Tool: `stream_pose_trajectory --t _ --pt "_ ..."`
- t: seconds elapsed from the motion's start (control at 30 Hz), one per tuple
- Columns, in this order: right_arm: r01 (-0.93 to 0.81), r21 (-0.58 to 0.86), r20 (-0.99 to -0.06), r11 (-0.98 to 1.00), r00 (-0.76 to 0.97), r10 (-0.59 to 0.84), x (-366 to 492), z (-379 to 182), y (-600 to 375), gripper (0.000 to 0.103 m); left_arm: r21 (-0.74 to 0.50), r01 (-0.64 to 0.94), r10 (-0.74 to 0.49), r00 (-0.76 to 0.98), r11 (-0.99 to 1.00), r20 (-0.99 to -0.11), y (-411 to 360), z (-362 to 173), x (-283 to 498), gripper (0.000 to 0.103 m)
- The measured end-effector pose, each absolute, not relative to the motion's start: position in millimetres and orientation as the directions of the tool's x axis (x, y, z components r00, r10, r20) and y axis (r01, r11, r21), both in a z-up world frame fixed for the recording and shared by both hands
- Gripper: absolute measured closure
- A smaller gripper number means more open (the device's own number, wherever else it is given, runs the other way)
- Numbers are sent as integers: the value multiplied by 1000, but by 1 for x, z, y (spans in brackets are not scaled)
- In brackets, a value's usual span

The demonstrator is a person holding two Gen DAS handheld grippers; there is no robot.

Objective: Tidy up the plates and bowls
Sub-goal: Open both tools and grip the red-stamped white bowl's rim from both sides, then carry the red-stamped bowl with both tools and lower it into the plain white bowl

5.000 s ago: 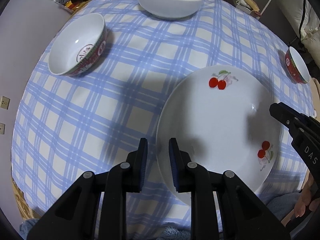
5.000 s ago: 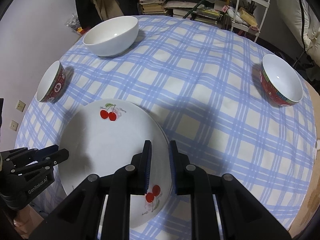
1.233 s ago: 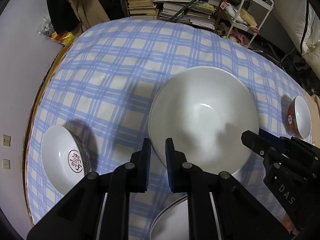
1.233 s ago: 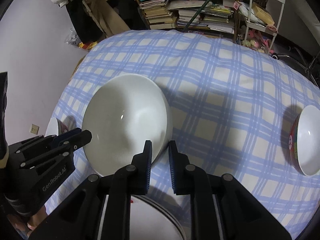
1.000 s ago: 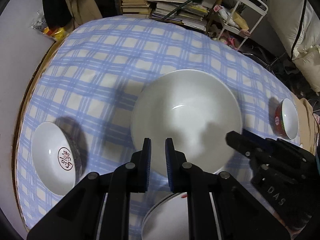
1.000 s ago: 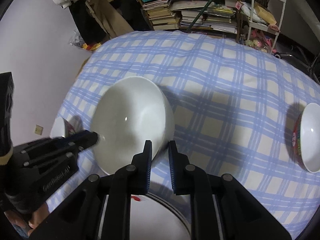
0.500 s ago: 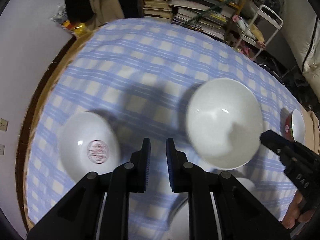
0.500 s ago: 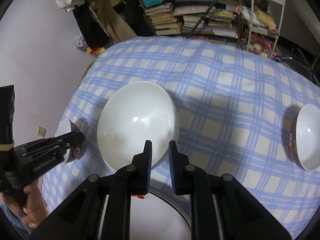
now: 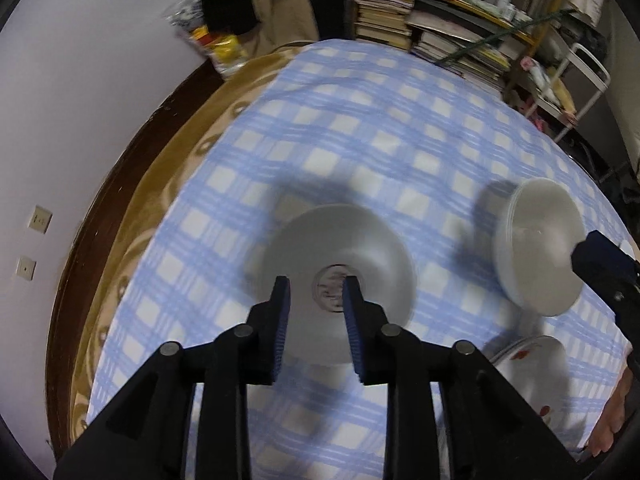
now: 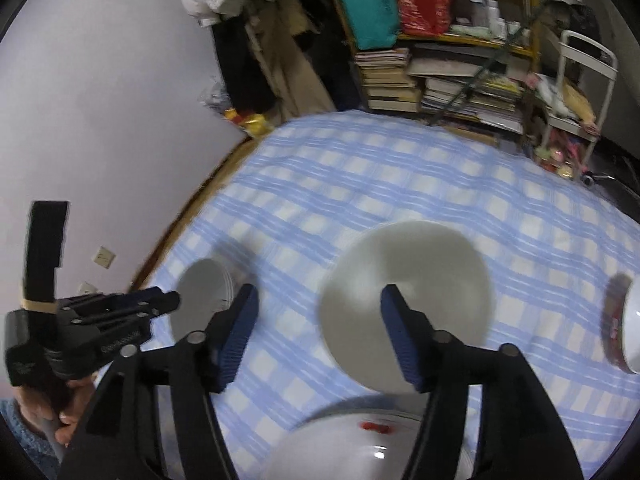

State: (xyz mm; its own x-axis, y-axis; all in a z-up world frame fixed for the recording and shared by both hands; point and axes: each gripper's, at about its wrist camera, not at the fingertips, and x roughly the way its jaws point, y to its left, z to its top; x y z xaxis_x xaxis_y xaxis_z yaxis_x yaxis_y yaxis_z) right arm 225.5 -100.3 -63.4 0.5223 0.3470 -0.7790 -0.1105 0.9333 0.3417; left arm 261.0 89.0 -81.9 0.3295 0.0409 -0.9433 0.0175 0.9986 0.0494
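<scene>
While both views are smeared by motion, the layout is readable. Table (image 9: 120,264): round, dark wood rim, covered by a blue-and-white checked cloth (image 9: 360,128); largest item, fills the middle of both frames.

Plate (image 10: 352,448) with red cherry print: bottom centre of the right wrist view, lower right of the left wrist view; looks like a stack, edges too blurred to count.

Large white bowl (image 10: 408,304): plain, deep, glossy; sits on the cloth just above the plate, centre of the right wrist view.

Small bowl (image 9: 332,280): white inside with a round red mark at the bottom; centre of the left wrist view. A second red-sided small bowl (image 10: 624,328) sits at the right edge of the right wrist view, well apart.

Right gripper (image 10: 320,328): jaws opening, spread wide, nothing between the pads; the large bowl lies beyond them.

Left gripper (image 9: 316,312): jaws opening, a narrow gap, nothing pinched; the small bowl lies below.

Risks (judgement): 
- narrow left gap may strike the small bowl's rim instead of straddling it, tipping it;
- glazed rim may slip from the pads;
- cloth may drag and shift the stack.
</scene>
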Motion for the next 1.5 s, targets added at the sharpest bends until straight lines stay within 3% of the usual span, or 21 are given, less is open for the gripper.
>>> stream_pose_trajectory --t 0.17,0.37,0.83,0.9,1.03,1.1,1.17,1.27,1.5 --pt "-151 319 -790 936 503 351 234 -68 -66 30 56 -34 64 336 998 -940 122 -87 261 54" --pt "-171 308 -812 936 465 352 245 -85 -36 30 55 -71 75 323 996 -943 149 -101 263 42" --pt "-189 214 -868 958 413 276 257 -128 -4 30 -11 -67 7 252 998 -968 156 -147 270 41" --pt "-191 221 -874 956 397 282 259 -133 -1 37 -11 -64 6 255 998 -967 154 -149 271 43" --pt "-181 237 -888 954 358 289 263 -145 3 58 -37 -35 -26 264 999 -964 149 -149 272 62" --pt "-149 257 -898 955 327 293 267 -152 3 73 -47 -32 -36 273 998 -961 147 -147 272 67" --pt "-134 290 -896 948 311 318 268 -155 3 80 -66 -27 -55 278 997 -959 144 -146 273 81" --pt "-136 329 -887 935 295 355 269 -157 7 93 -58 -8 -53 266 998 -962 135 -146 275 93" --pt "-162 270 -896 949 319 309 264 -148 13 95 -92 -58 -73 281 994 -957 135 -128 272 93"
